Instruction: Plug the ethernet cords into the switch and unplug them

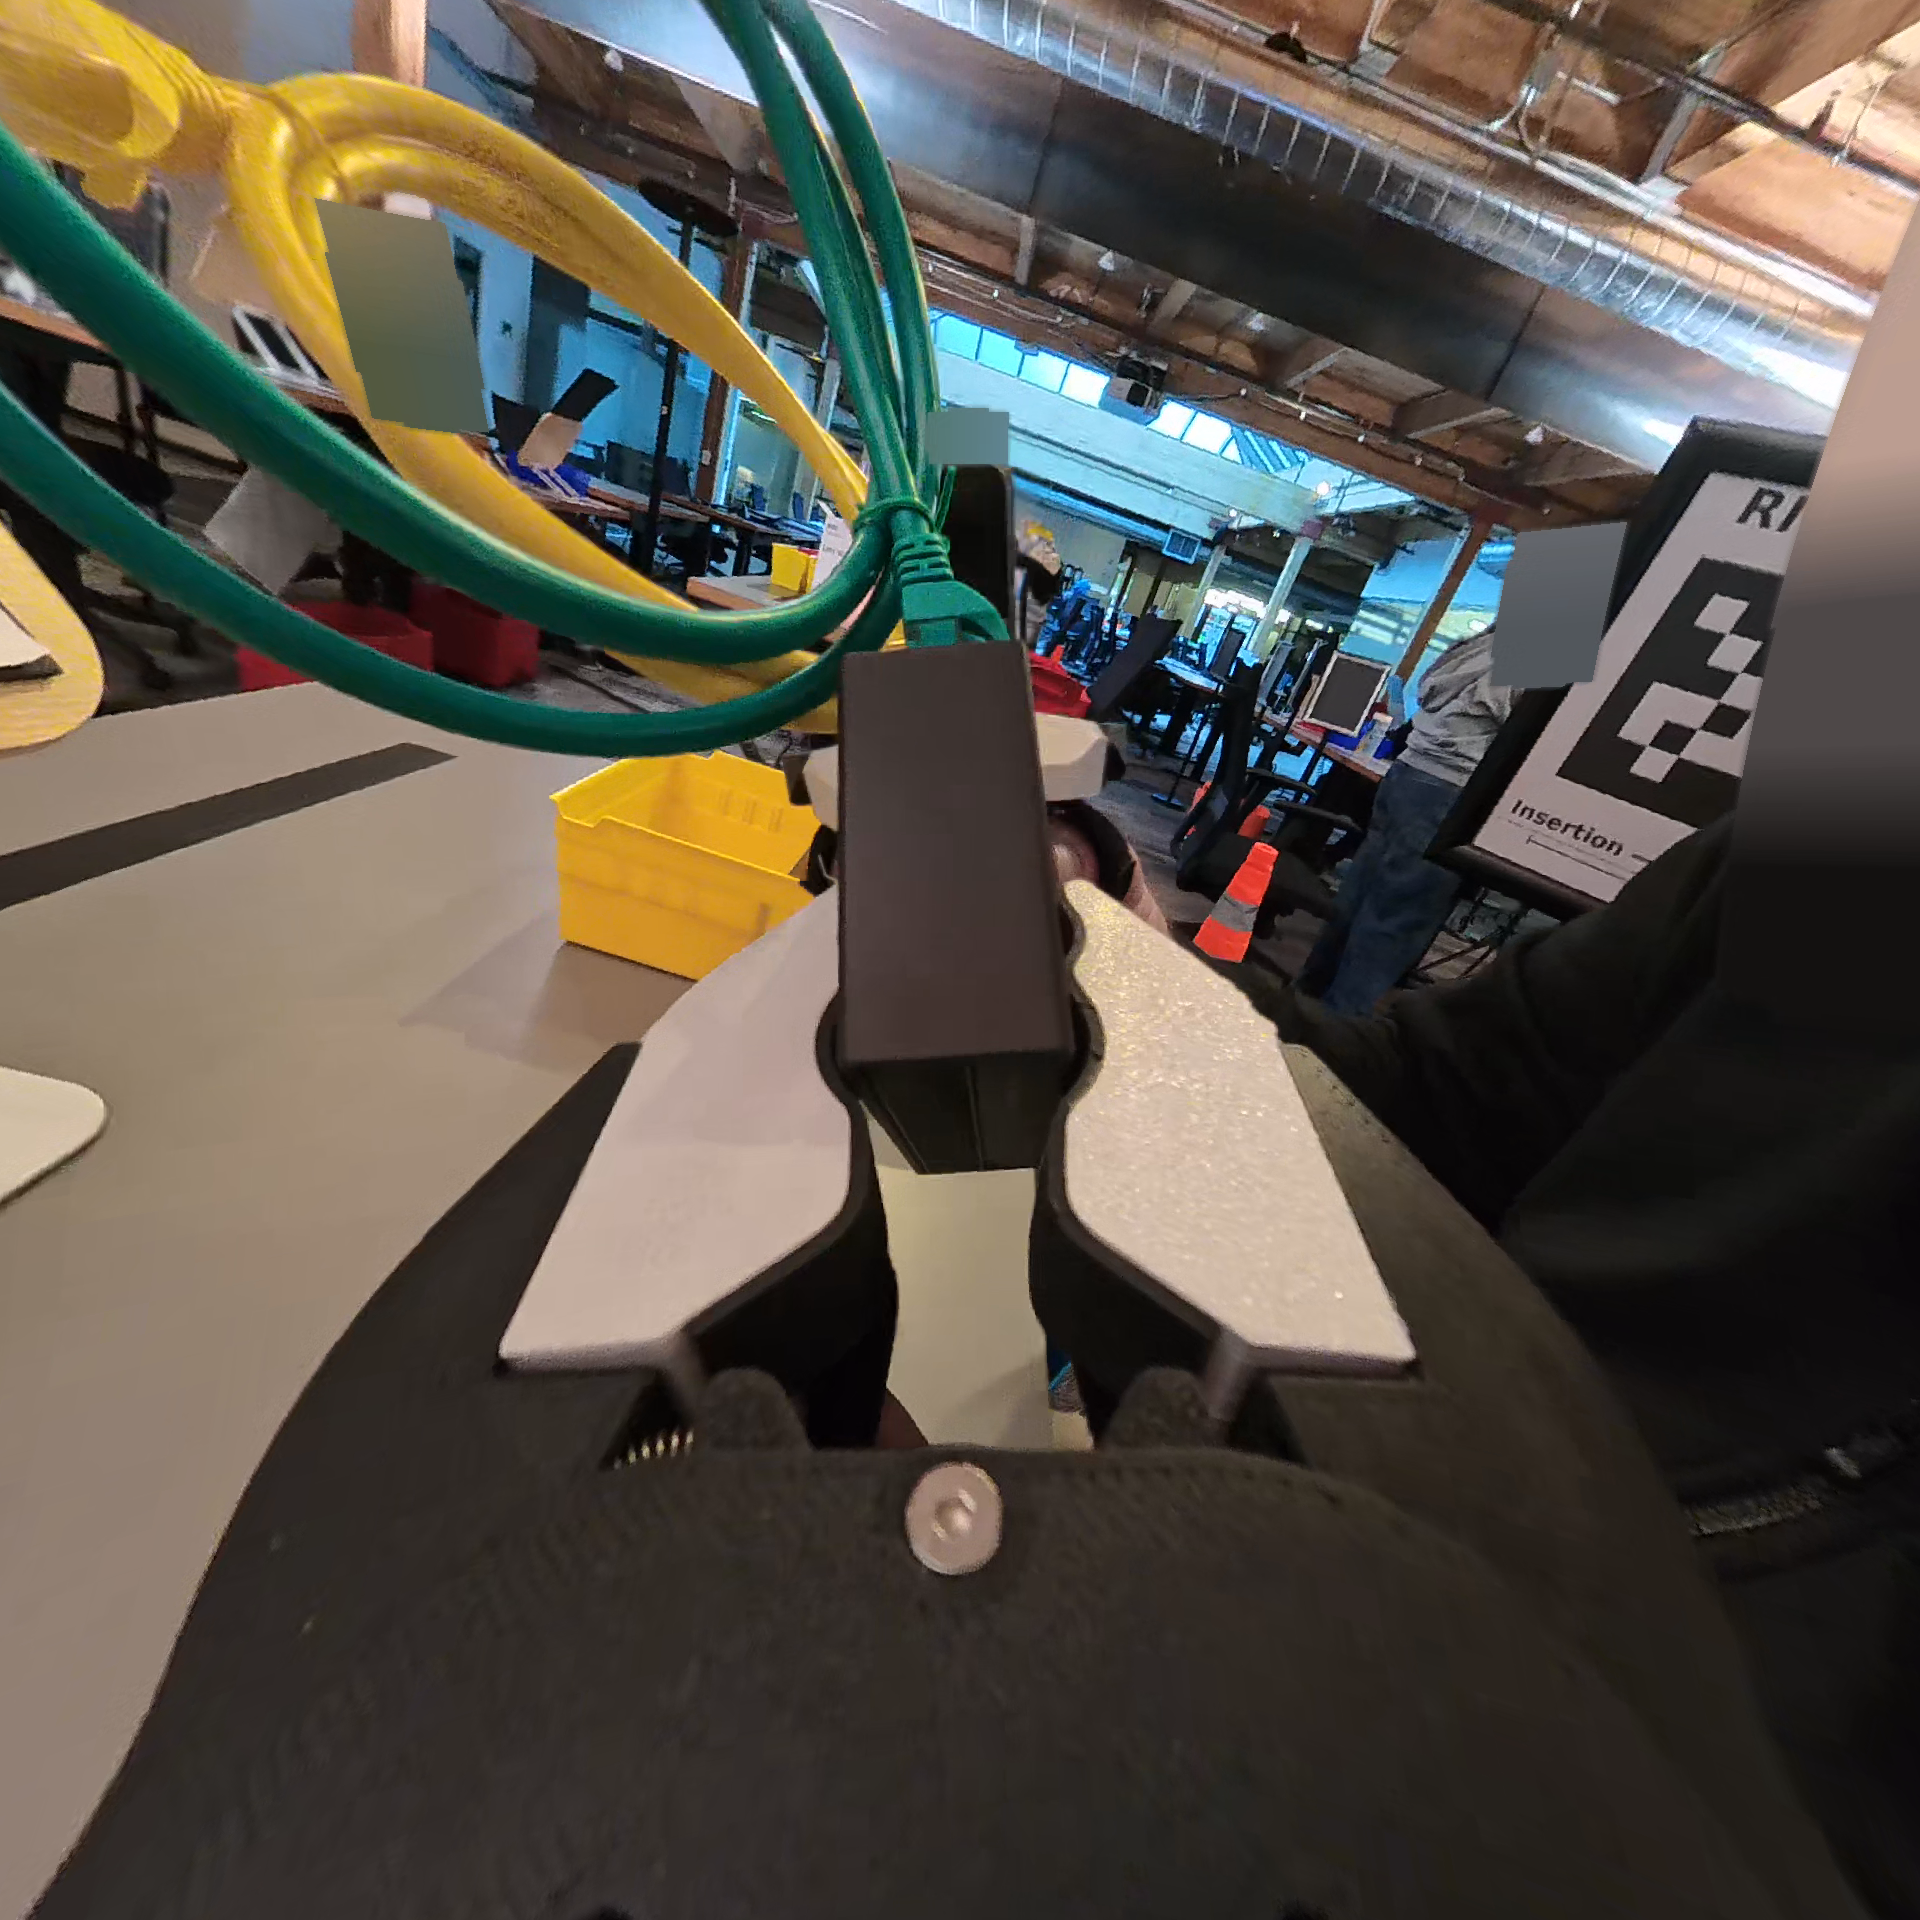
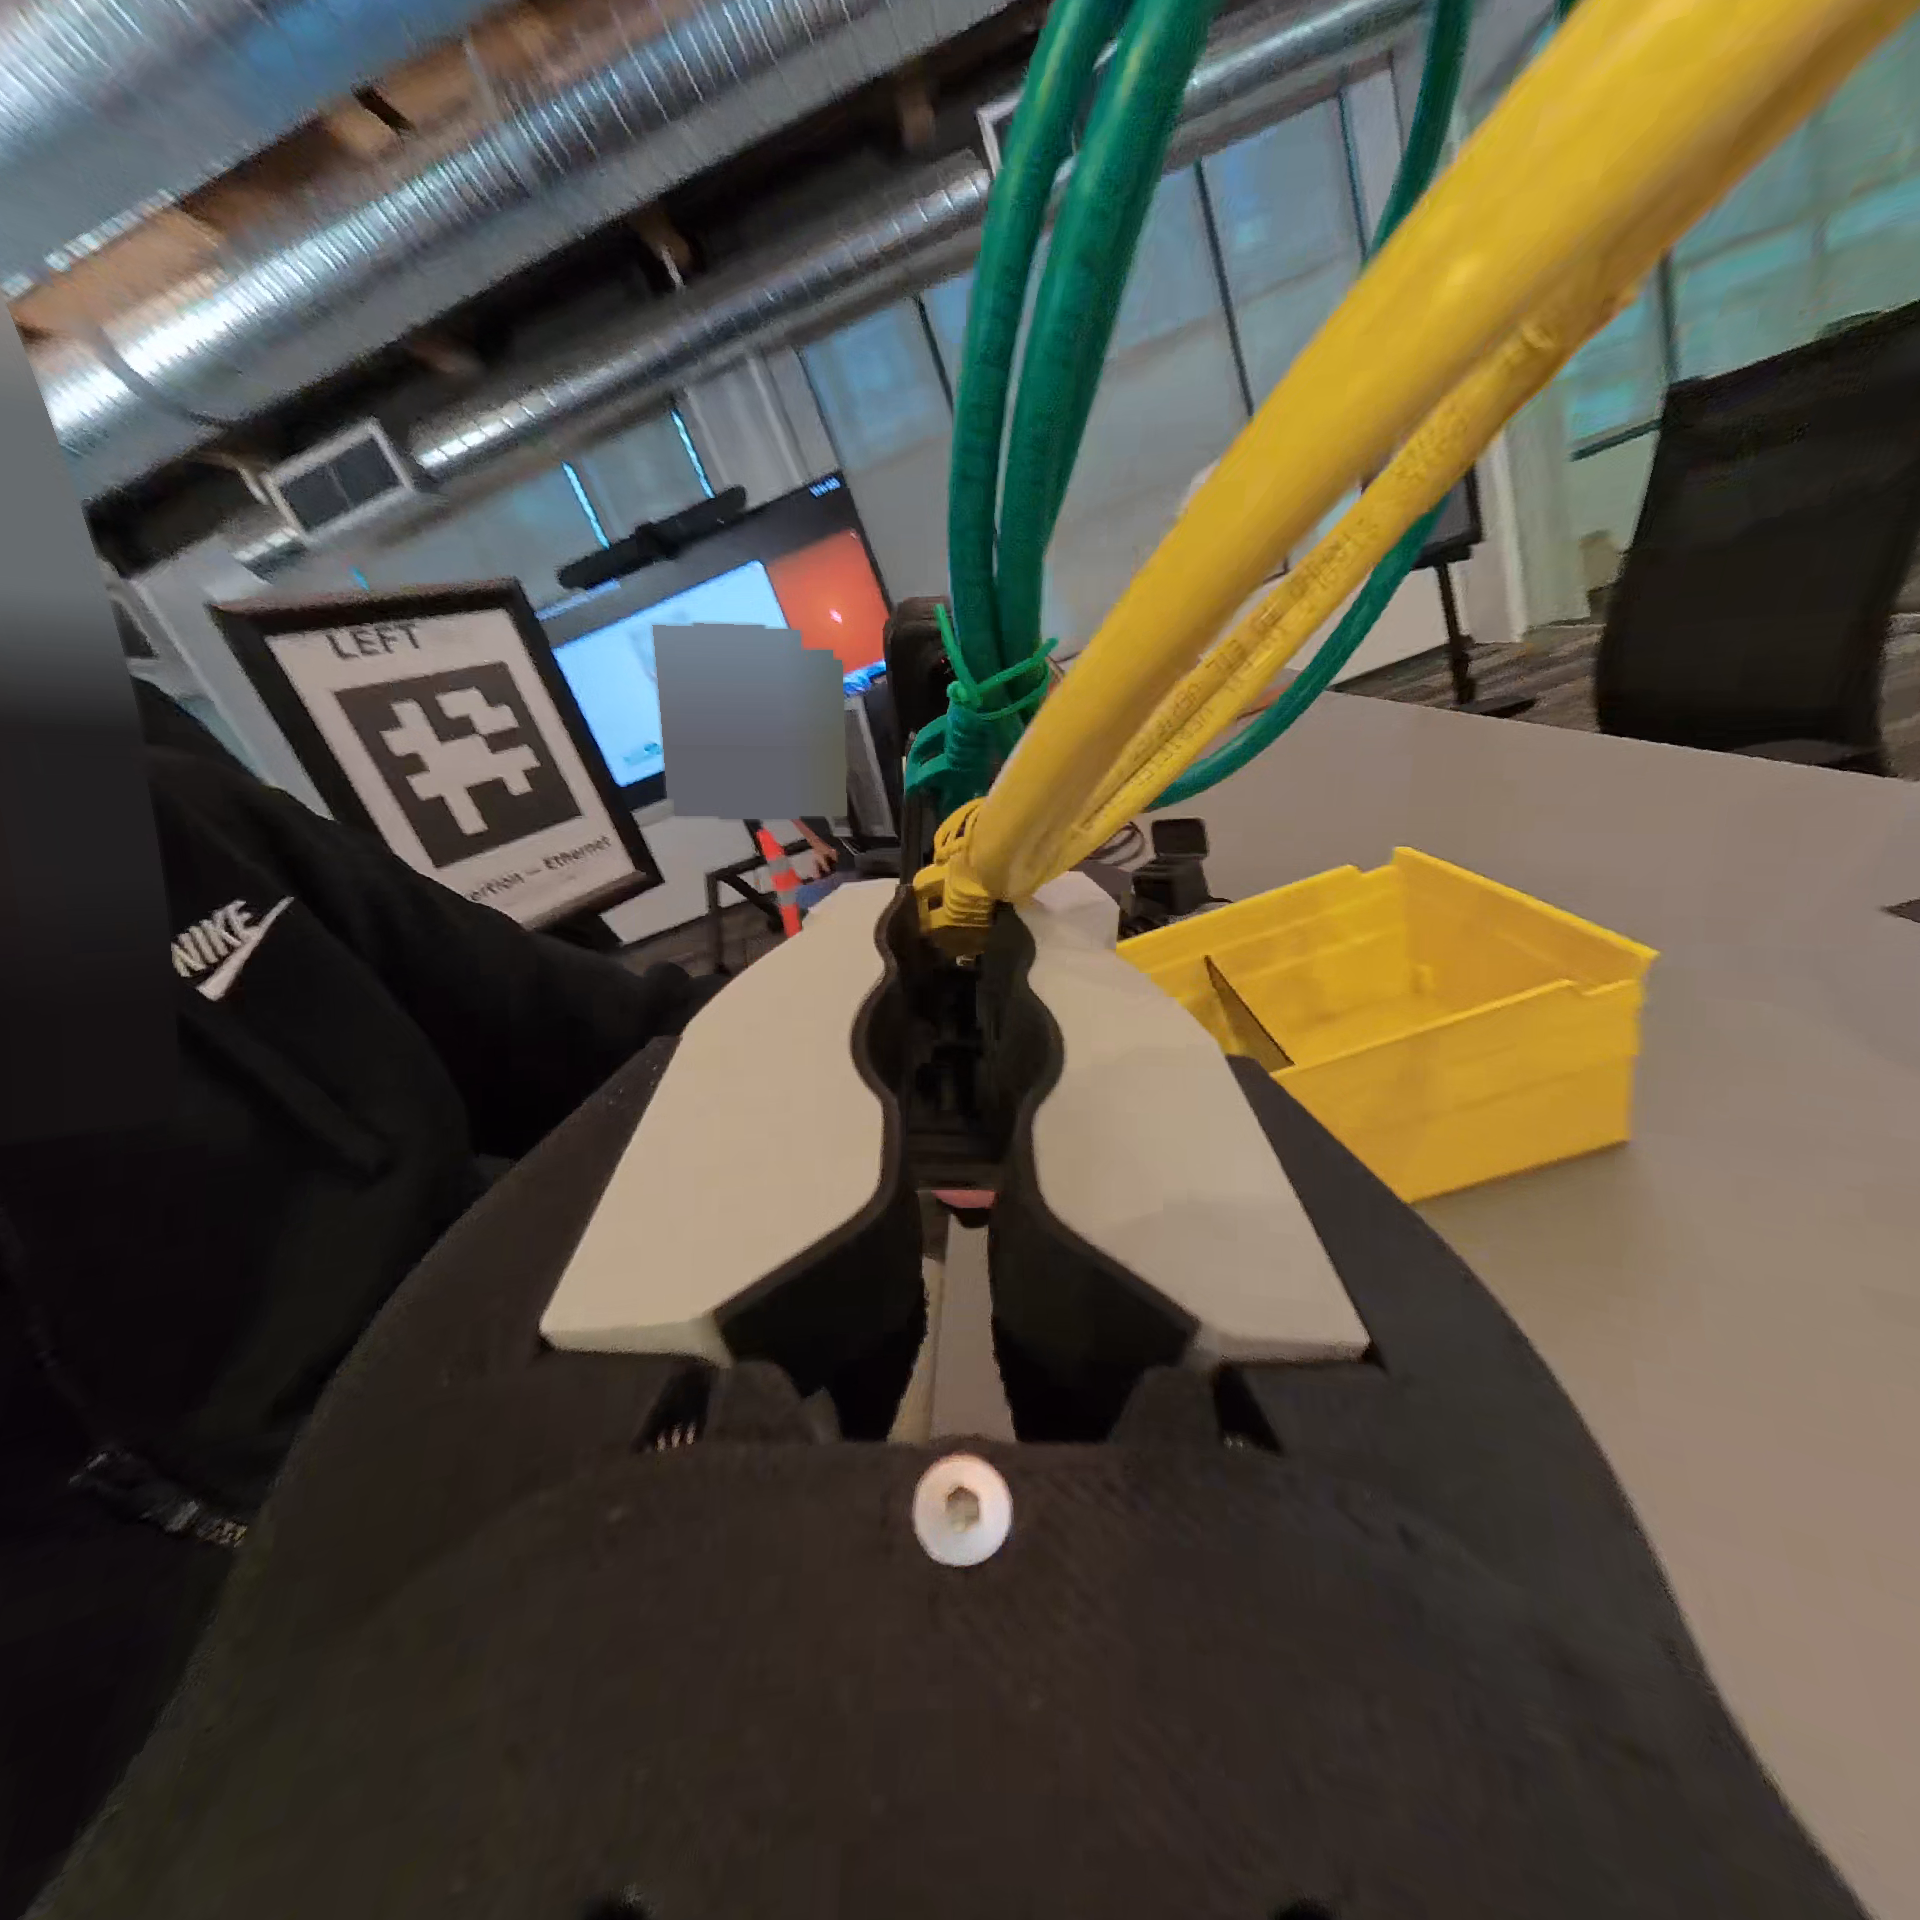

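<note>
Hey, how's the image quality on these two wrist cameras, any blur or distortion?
Left wrist view: sharp on the switch and green cord; fisheye bends the table edge; the near yellow cord is soft. Right wrist view: motion-smeared background, especially the ceiling ducts; the yellow bin stays fairly crisp.

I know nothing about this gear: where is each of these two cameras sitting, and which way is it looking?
Left wrist view: sits on the left gripper, looking forward along its jaws, shut on the black switch; a black sleeve shows at right.
Right wrist view: sits on the right gripper, looking along its jaws, shut on the yellow cord plug; a black sleeve shows at left.
Both share: the green cord, yellow cord, yellow bin and grey table.
</note>
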`<state>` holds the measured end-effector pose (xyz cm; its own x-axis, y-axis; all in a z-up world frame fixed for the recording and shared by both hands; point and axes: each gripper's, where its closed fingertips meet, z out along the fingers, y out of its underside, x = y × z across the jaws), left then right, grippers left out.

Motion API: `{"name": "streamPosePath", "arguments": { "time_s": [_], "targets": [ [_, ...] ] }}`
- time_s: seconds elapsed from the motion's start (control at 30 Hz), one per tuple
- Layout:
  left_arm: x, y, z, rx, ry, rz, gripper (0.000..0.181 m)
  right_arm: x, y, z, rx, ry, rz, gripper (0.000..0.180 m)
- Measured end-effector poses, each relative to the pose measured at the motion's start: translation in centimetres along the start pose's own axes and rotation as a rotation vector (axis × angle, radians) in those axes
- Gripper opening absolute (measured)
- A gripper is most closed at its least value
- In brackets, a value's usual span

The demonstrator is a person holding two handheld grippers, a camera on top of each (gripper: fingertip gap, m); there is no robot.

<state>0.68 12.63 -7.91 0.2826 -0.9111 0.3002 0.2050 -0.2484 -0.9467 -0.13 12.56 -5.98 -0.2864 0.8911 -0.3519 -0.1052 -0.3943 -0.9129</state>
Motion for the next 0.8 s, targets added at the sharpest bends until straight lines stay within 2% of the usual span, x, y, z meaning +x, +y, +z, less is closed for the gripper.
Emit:
{"name": "streamPosePath", "arguments": {
  "time_s": [0.17,0.3,0.37,0.4,0.47,0.57,0.67,0.8],
  "targets": [
    [-0.4,0.1,-0.2,-0.005,-0.008,0.016,0.030,0.3,0.2,0.0,0.013,-0.026,0.042,0.011],
    [-0.7,-0.4,-0.8,0.013,-0.006,-0.046,0.030,0.7,1.8,-0.4,-0.147,0.031,-0.056,0.014],
    [-1.0,-1.0,-1.3,0.018,-0.014,-0.058,0.030,0.4,1.9,-1.3,-0.188,0.011,-0.016,0.029],
    [-1.1,-1.2,-1.4,0.023,-0.006,-0.080,0.030,0.4,1.7,-1.7,-0.198,0.018,-0.033,0.027],
    [-1.6,-1.2,-1.6,0.011,-0.012,-0.112,0.030,-0.5,2.5,-2.0,-0.316,0.046,-0.174,0.019],
    [-1.9,-1.3,-1.7,0.024,0.000,-0.193,0.030,-1.0,2.7,-1.9,-0.459,0.166,-0.407,0.020],
    [-2.1,-1.0,-1.6,0.029,0.028,-0.287,0.030,-0.1,1.2,-1.9,-0.531,0.395,-0.917,0.027],
    [-1.8,-0.5,-1.3,0.024,0.073,-0.384,0.030,1.6,1.3,-1.4,-0.733,0.570,-1.452,0.033]
  ]
}}
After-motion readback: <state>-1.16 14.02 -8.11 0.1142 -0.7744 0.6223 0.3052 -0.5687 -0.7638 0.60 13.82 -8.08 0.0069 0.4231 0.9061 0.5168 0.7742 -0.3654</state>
